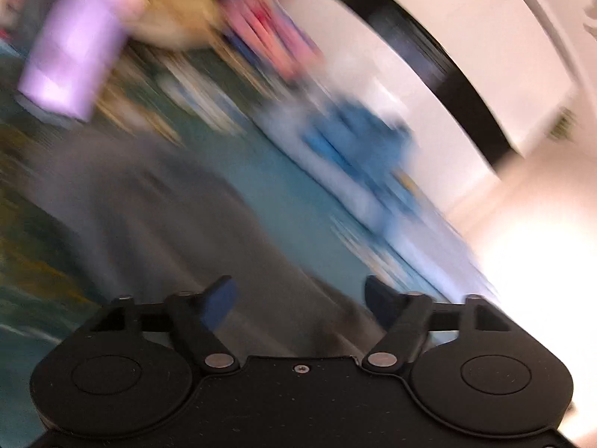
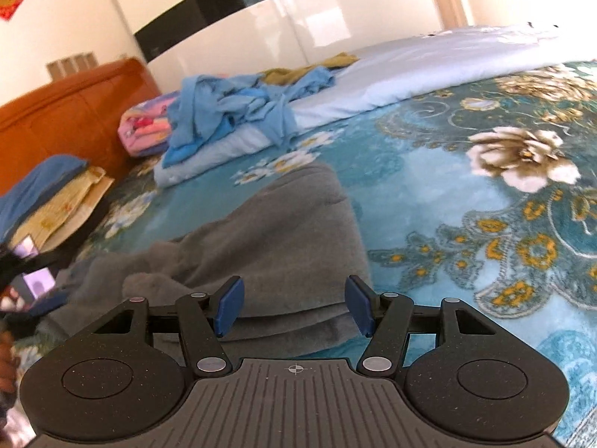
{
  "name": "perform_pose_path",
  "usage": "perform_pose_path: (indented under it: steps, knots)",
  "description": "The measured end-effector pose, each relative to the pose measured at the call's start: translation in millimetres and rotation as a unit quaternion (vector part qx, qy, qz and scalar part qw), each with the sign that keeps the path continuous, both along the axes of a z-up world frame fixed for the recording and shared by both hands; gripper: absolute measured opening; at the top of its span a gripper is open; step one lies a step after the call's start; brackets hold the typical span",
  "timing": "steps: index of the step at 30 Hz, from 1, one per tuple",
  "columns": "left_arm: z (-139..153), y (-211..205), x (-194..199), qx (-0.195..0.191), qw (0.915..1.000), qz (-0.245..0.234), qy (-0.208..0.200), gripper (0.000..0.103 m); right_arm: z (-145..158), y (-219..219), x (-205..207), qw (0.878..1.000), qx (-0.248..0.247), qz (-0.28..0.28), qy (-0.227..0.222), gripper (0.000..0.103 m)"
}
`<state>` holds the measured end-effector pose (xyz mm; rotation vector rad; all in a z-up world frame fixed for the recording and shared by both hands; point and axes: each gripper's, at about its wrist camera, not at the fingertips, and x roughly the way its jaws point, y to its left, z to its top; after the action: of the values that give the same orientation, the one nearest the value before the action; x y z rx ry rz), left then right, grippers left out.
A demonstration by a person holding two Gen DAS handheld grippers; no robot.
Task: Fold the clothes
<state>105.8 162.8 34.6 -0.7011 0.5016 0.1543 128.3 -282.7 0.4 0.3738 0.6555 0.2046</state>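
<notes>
**Grey garment loose, both tools empty**

The soft grey fleece garment (image 2: 268, 239) lies rumpled on the teal floral bedspread (image 2: 466, 194), just ahead of the right tool (image 2: 294, 306), whose jaws stand partly apart with nothing pinched. The left tool (image 1: 300, 304) gapes wide and empty over grey cloth; its view is smeared. Risk: a shallow pinch could catch only one layer, or snag the bedspread. Crumpled blue clothes (image 2: 238, 108) sit at 11 o'clock

Both the left claw (image 1: 300, 304) and the right claw (image 2: 294, 304) stand with jaws apart, gripping nothing.
</notes>
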Motion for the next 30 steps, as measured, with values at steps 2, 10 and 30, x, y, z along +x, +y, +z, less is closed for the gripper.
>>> perform_pose_path:
  steps: [2,10,30]
  knots:
    - [-4.7,18.9,-10.2,0.018,0.9970,0.062,0.042,0.082,-1.7,-4.7,-1.3,1.000,0.015,-0.009,0.001,0.057]
    - [-53.8,83.2,-2.9,-0.142,0.9812,0.127,0.032,0.088,-0.4,-0.5,-4.3,1.000,0.013,0.009,0.003,0.057]
    - [44.3,-17.8,29.2,0.130,0.9846,0.032,-0.112,0.022,-2.4,-15.8,-16.7,1.000,0.013,-0.004,0.011,0.058]
